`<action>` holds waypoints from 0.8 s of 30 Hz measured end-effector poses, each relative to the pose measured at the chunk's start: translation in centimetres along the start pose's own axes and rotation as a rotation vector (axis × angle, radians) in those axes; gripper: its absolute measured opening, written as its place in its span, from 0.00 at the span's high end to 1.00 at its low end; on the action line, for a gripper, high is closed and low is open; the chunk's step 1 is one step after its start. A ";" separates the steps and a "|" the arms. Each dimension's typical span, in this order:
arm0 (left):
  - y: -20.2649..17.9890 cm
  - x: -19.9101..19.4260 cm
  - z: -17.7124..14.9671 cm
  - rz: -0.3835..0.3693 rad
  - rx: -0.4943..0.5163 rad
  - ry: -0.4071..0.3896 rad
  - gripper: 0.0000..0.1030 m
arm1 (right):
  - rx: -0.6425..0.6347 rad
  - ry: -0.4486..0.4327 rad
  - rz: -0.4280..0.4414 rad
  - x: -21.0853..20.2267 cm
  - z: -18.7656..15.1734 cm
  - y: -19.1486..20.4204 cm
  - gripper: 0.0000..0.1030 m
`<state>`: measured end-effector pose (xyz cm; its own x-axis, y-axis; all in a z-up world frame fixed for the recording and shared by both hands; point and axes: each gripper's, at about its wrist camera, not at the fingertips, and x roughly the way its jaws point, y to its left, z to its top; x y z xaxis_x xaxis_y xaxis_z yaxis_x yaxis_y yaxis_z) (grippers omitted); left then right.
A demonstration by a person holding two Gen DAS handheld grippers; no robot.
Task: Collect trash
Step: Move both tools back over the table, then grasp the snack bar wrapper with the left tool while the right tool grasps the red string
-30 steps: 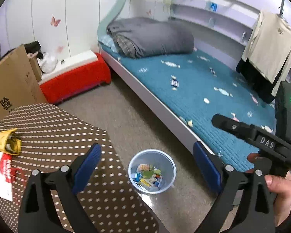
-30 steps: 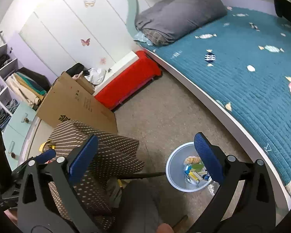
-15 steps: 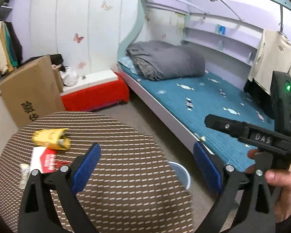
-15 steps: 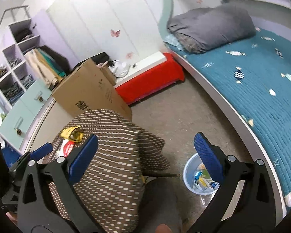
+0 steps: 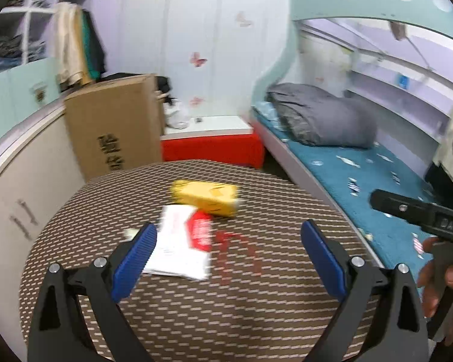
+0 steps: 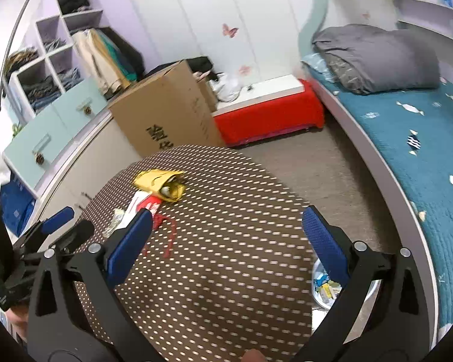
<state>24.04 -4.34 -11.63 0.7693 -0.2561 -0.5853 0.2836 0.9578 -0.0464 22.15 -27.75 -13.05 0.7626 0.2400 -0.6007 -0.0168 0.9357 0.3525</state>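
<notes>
Two grippers are held above a round table (image 5: 256, 316) covered in a brown dotted cloth: the left gripper (image 5: 228, 253) and the right gripper (image 6: 223, 241) are both seen with blue-padded jaws spread wide and nothing between them. The trash is found on the far left part of the table: a crumpled yellow packet (image 5: 205, 196), a white and red wrapper (image 5: 182, 241) lying just in front of it, a red string (image 6: 166, 235) beside that, and a small clear scrap (image 6: 115, 214) at the edge. No obstacle is seen between the grippers and these pieces. A blue bin (image 6: 326, 289) with litter inside is partly hidden behind the table edge and the right gripper's finger. A cardboard box (image 6: 166, 111), a red bench (image 6: 268, 117) and a bed (image 6: 422, 157) are placed around.
</notes>
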 end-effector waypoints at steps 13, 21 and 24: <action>11.0 3.9 -2.9 0.199 -0.090 0.092 0.09 | -0.078 0.102 0.026 7.9 -1.6 5.5 0.06; 11.7 8.1 -3.4 0.200 -0.029 0.203 0.09 | -0.087 0.145 0.036 10.7 -2.4 6.4 0.06; 11.9 9.2 -3.4 0.184 -0.027 0.227 0.18 | -0.123 0.175 0.012 11.4 -2.6 6.9 0.06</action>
<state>32.51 5.13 -20.32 0.6578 -0.0450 -0.7518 0.1338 0.9893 0.0579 29.05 -17.90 -19.37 0.6382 0.2821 -0.7164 -0.1121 0.9546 0.2761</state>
